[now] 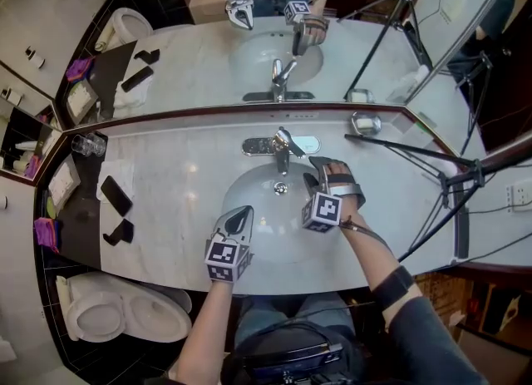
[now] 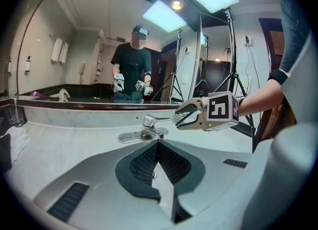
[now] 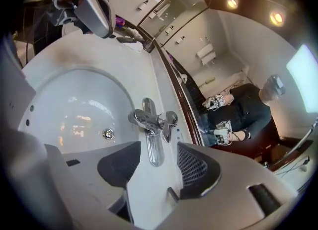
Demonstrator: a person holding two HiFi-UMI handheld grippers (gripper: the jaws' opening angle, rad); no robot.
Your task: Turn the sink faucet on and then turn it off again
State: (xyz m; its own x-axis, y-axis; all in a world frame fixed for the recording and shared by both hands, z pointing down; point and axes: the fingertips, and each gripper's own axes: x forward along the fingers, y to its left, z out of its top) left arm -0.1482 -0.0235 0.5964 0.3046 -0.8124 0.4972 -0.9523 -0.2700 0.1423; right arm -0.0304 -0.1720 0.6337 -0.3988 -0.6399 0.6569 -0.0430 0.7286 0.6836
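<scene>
At the back edge of the sink basin (image 1: 259,194), between the bowl and the mirror, stands the chrome faucet (image 1: 280,154), its lever (image 1: 288,137) lying over the spout and pointing out toward the person. The right gripper (image 1: 316,174) hovers just beside it on the right, jaws spread wide with nothing between the pads. In the right gripper view the faucet sits straight ahead in the gap, near but not touched. The left gripper (image 1: 241,212) hangs over the near side of the bowl with its jaws closed together on nothing, well apart from the faucet.

I judge the step in hand to be the reach for the lever. No stream shows from the spout, though glare on the porcelain makes that hard to be sure of, so this looks like the approach to turning the water on. The next move calls for carrying the open jaws forward until the pads sit on either side of the lever, closing on it, then lifting it. The smooth chrome could slip if the grip is shallow.

As for containers, the basin holds only its drain stopper (image 1: 281,188), with no standing water. A clear glass (image 1: 88,144) at the counter's left end and a small metal dish (image 1: 366,122) on the right both look empty.
</scene>
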